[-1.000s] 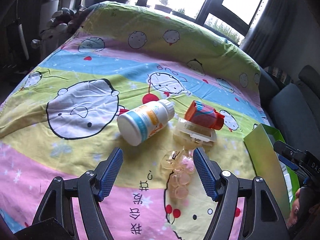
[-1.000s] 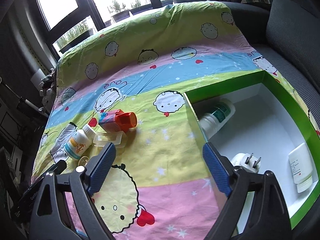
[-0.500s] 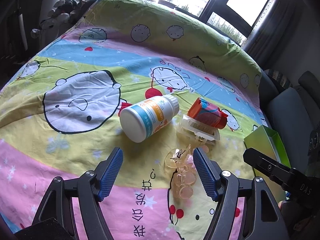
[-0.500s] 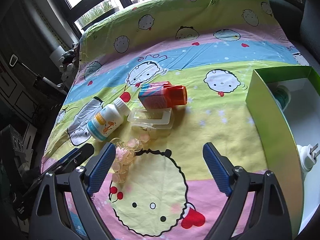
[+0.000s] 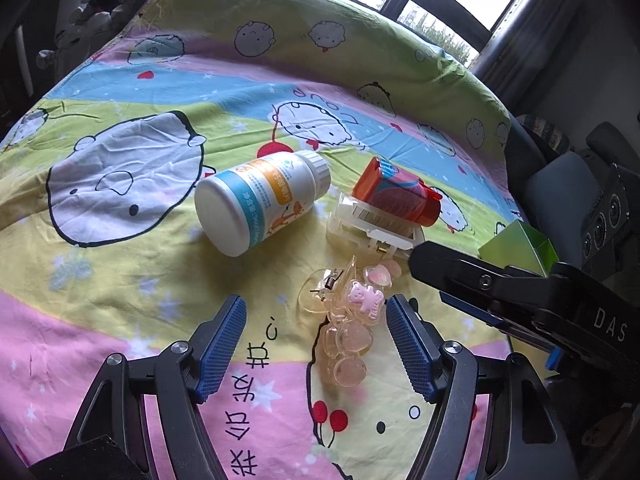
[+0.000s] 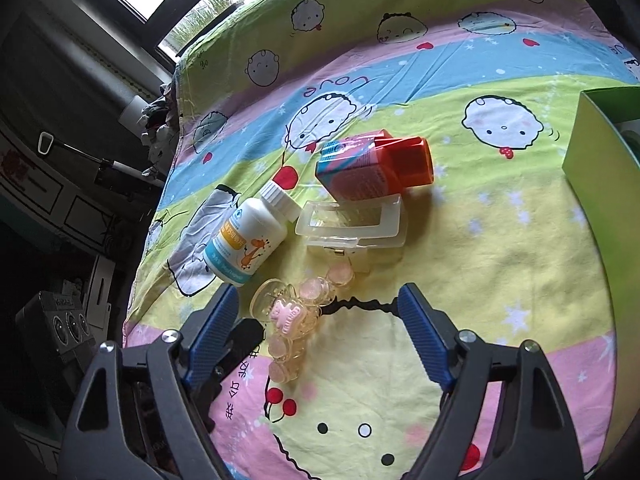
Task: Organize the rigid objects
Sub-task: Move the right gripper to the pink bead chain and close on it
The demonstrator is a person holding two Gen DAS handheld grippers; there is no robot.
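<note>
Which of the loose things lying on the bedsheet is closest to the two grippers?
The pink see-through hair clip, with a little bear on it. It lies right at the fingertips, while the white bottle, clear case and orange-capped box lie farther off.

Left tongs gape empty; right tongs closing.

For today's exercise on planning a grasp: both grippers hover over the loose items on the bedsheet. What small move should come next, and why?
Probably ease the right gripper down onto the pink hair clip. Its jaws are closing with nothing pressed between them, and the clip lies on the sheet just ahead of its left finger, nearer than the white bottle or clear case.
</note>
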